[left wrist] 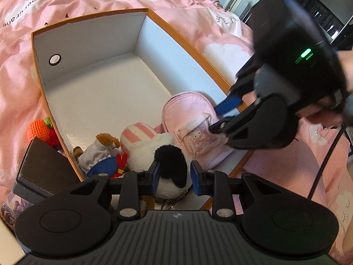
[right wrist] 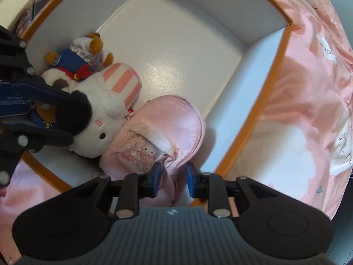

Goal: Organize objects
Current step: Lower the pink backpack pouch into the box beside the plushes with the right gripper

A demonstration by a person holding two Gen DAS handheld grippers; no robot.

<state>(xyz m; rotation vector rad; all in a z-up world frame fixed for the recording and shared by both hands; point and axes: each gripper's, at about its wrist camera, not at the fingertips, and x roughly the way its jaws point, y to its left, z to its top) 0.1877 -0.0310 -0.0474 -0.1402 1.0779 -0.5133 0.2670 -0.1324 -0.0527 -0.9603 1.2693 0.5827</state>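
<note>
An orange-rimmed box (left wrist: 92, 15) with a white inside lies on the pink bedding. In its near end lie a white plush with a black ear and pink-striped ear (left wrist: 154, 148), a small bear plush in white and blue (left wrist: 99, 154), and a pink mini backpack (left wrist: 189, 121). My left gripper (left wrist: 174, 176) is open, its pads either side of the plush's black ear (right wrist: 72, 110). My right gripper (right wrist: 172, 177) is open around the lower edge of the backpack (right wrist: 163, 128); it also shows in the left wrist view (left wrist: 220, 117). The box wall (right wrist: 249, 114) is just right of it.
A crocheted orange and red toy (left wrist: 43, 131) lies outside the box's left wall. A dark box (left wrist: 44, 167) sits beside it on a printed item. The far half of the box floor (left wrist: 99, 84) holds nothing. Pink bedding (right wrist: 308, 101) surrounds the box.
</note>
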